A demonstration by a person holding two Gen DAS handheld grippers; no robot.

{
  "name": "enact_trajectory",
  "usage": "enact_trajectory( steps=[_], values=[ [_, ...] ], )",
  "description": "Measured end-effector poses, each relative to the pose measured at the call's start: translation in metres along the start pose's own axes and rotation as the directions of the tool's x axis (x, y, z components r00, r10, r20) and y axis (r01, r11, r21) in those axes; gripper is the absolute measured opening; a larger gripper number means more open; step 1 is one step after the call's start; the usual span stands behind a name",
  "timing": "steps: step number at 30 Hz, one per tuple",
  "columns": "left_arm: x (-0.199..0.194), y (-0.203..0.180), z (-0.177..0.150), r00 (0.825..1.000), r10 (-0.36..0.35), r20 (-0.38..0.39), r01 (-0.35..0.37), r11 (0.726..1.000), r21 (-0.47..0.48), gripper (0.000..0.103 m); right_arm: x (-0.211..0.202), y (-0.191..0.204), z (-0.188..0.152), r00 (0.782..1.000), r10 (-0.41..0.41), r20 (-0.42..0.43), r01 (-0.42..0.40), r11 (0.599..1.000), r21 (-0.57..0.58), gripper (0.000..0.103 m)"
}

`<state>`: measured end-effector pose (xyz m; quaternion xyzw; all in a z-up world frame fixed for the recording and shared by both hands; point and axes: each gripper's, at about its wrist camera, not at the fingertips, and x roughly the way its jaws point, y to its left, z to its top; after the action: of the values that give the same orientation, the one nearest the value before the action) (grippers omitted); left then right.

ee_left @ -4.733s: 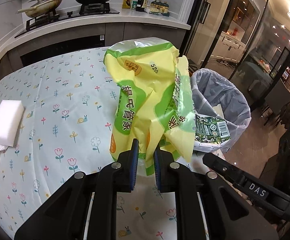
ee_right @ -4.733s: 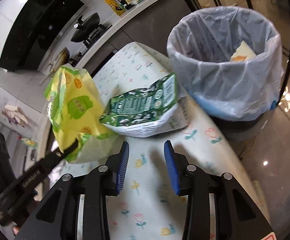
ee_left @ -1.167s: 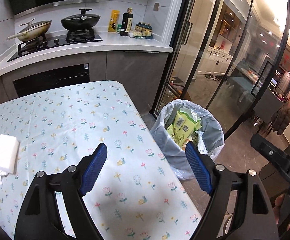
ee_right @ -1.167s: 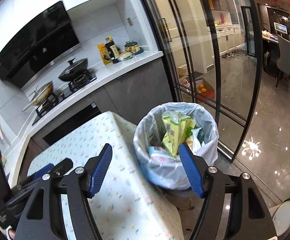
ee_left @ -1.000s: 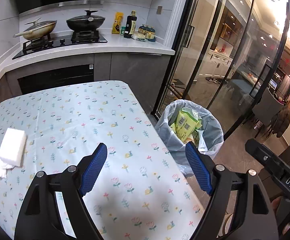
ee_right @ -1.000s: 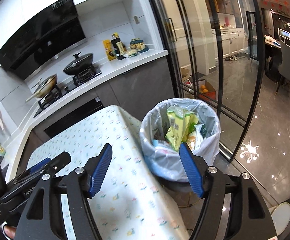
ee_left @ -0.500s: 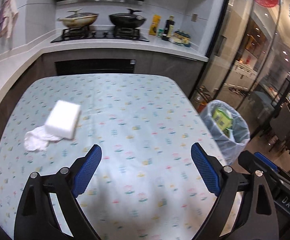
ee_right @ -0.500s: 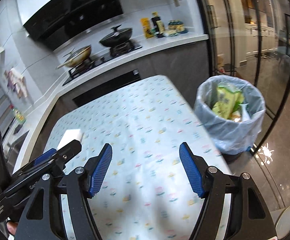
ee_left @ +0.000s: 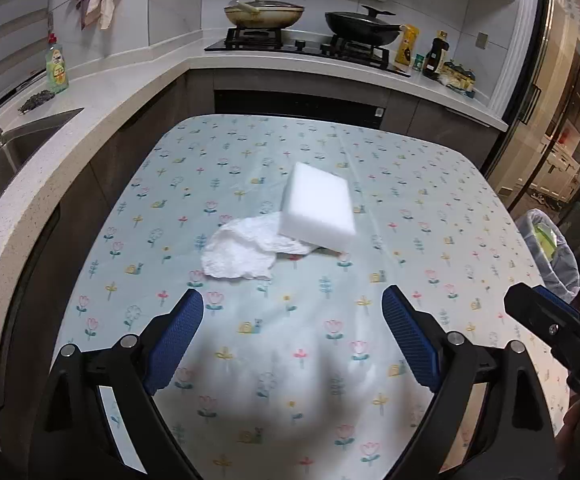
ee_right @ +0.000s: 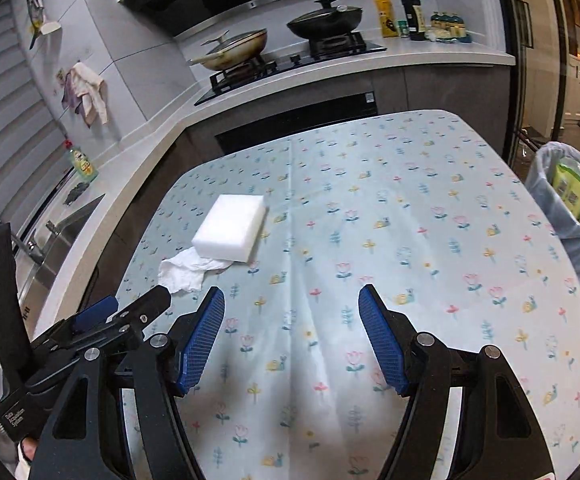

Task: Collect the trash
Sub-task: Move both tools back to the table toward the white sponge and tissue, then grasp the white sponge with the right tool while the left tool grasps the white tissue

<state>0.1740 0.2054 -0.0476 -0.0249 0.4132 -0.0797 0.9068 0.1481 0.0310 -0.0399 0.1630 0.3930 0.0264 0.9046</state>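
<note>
Two pans (ee_left: 263,14), dish soap (ee_left: 57,66)

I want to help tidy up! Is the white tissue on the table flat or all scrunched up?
Scrunched up. The white tissue lies in wrinkled folds on the flowered tablecloth, one edge tucked under the white sponge block.

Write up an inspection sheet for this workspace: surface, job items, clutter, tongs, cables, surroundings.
Surface: table under a flower-print cloth.
Job's things: crumpled white tissue on the table; trash bin with liner beside the table's right edge, yellow-green packaging inside.
Clutter: white sponge block resting partly on the tissue.
Grippers: left tongs open, holding nothing; right tongs open, holding nothing.
Cables: nothing seen.
Surroundings: stove with lidded pan and black wok; sink; green bottle; glass doors.
</note>
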Motion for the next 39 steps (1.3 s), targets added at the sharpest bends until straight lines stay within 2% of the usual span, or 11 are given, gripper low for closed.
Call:
enact_trajectory(
  steps=[6,12,19,26,29,32,39],
  values=[
    [0.027,0.043,0.01,0.999,0.031,-0.025,-0.031,0.999,-0.018,0.087,0.063,0.035,0.012,0.996,0.048,-0.074,-0.044,0.998,0.053,0.067],
    [0.044,0.073,0.016,0.999,0.019,-0.04,-0.021,0.999,-0.042,0.087,0.108,0.061,0.026,0.995,0.012,-0.094,-0.008,0.999,0.042,0.067],
    [0.058,0.089,0.019,0.999,-0.016,-0.051,0.012,0.997,-0.074,0.087,0.144,0.077,0.037,0.994,-0.032,-0.102,0.036,0.999,0.035,0.069],
    [0.069,0.09,0.021,0.998,-0.026,-0.062,0.022,0.997,-0.068,0.087,0.168,0.08,0.039,0.99,-0.085,-0.115,0.086,0.996,0.008,0.073],
    [0.073,0.089,0.022,0.998,-0.029,-0.065,0.024,0.998,-0.064,0.087,0.174,0.074,0.038,0.989,-0.08,-0.126,0.083,0.996,0.02,0.073],
    [0.079,0.085,0.023,0.997,-0.041,-0.072,0.036,0.997,-0.061,0.087,0.177,0.072,0.038,0.989,-0.055,-0.139,0.056,0.998,0.004,0.066],
    [0.093,0.068,0.027,0.995,-0.07,-0.076,0.068,0.997,-0.029,0.086,0.151,0.053,0.04,0.995,-0.047,-0.091,0.047,0.999,-0.002,0.065]
  ],
)
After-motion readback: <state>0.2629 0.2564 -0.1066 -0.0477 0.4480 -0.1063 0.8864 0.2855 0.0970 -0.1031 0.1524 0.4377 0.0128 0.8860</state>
